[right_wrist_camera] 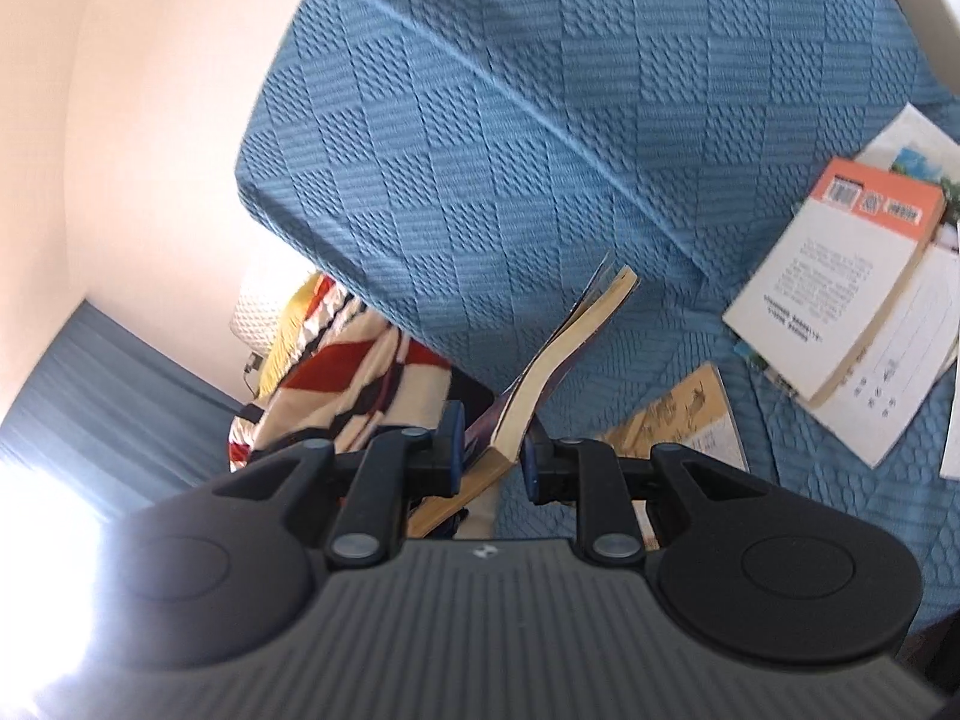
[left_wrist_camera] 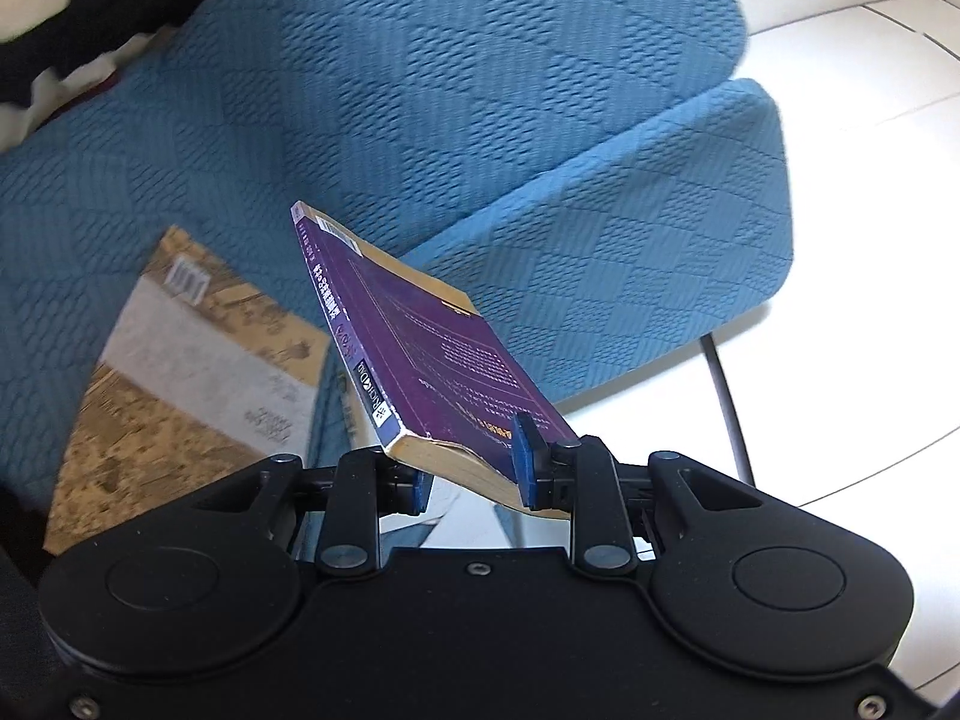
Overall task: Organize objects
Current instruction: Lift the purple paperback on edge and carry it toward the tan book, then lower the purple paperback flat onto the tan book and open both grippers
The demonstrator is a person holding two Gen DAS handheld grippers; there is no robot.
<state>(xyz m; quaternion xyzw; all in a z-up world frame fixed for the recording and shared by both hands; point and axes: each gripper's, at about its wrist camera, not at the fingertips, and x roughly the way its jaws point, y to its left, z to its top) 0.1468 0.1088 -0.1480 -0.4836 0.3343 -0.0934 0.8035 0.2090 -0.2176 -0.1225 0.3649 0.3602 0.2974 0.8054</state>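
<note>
In the left wrist view my left gripper is shut on the near edge of a purple paperback book, which hangs tilted above the blue sofa seat. A tan book lies flat on the seat to its left. In the right wrist view my right gripper is shut on the lower corner of a book with yellowed pages, held on edge above the sofa. Its cover curls away at the far end.
An orange-and-white book lies on white papers at the right of the seat, and the tan book shows beside my right gripper. A striped cushion sits at the left. White floor and a black sofa leg lie beyond the sofa edge.
</note>
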